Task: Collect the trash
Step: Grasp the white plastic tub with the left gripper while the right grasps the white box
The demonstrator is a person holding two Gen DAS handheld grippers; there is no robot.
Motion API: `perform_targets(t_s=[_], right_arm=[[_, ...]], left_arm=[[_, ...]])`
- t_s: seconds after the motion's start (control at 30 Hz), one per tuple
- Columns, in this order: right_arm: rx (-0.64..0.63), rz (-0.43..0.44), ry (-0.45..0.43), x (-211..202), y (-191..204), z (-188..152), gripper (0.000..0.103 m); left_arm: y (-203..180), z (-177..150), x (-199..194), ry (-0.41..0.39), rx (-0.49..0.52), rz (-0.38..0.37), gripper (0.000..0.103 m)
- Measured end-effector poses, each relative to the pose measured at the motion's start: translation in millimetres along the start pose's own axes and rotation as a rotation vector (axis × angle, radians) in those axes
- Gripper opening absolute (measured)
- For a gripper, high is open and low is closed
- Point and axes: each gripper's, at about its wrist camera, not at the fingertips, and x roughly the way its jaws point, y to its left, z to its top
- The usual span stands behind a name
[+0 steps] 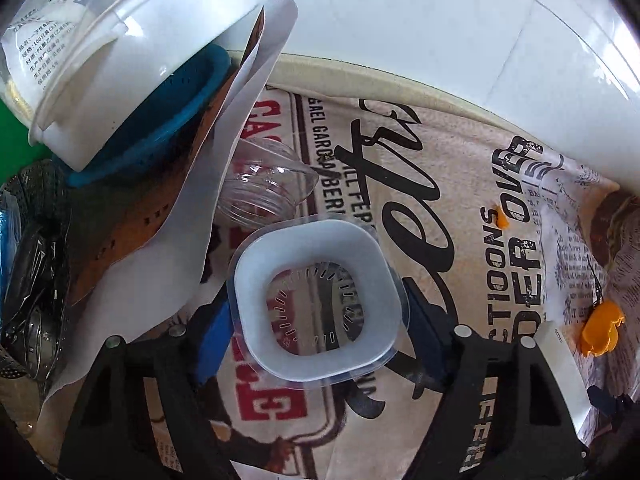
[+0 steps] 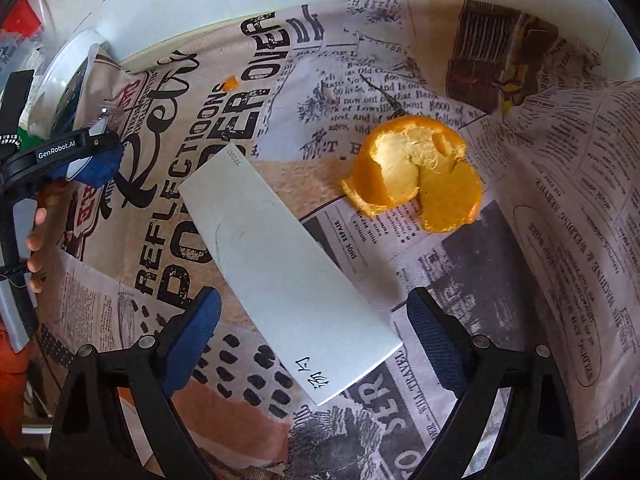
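My left gripper [image 1: 320, 336] points down at a white square plastic container [image 1: 256, 312] with a clear slotted bottom. Its blue pads [image 1: 214, 336] stand against the container's two sides, closed on it. An orange peel [image 1: 600, 328], a small peel scrap [image 1: 502, 220] and a white card [image 1: 560, 368] lie to the right. In the right wrist view, my right gripper [image 2: 312, 340] hangs open over that white card [image 2: 280, 264], its pads clear of the card's edges. The large orange peel [image 2: 420, 176] sits beyond the card, the small scrap [image 2: 230, 83] farther back. The left gripper [image 2: 80, 152] shows at the left edge.
A newspaper-print cloth [image 1: 400, 200] covers the table. At the left are stacked a white lidded tub [image 1: 120, 60], a blue colander [image 1: 160, 120], a curled white sheet [image 1: 240, 120] and a clear cup [image 1: 264, 188] on its side. White wall tiles [image 1: 440, 20] stand behind. A hand [image 2: 36, 248] holds the left gripper.
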Motion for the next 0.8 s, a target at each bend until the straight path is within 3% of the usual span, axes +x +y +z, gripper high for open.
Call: perform_targets(t_s=[0.13,0.23,0.3,0.4,0.63,0.8], right_arm=[[-0.035,-0.022,0.007,3.2,11.3,-7.7,0.085],[-0.056,-0.045,-0.011,1.6,16.8,-14.7,0.075],[-0.072,-0.061,-0.025,-0.4,19.6,-18.6,0.058],[-0.081,-0.038,-0.031,-4.0,21.9,-23.0,0.048],[-0.044,-0.018,-0.067,-15.6,26.2,-35.0,0.048],[-0.019,-0.014,-0.142,-54.2,20.3,-46.1,0.048]], left_arm=[[-2.5,-9.8,-9.5,-0.004,0.034,-0.019,0.077],[-5.7,-20.9,-18.2,0.013,0.063,-0.058,0.077],[-8.7,-29.3,-24.8,0.023,0.081,-0.083,0.077],[-14.7,-42.6,-36.7,0.023,0.117,-0.090,0.077],[-30.6,-67.0,-73.9,-0.013,0.179,-0.111,0.076],[-41.3,-74.2,-118.5,-0.086,0.164,-0.152,0.076]])
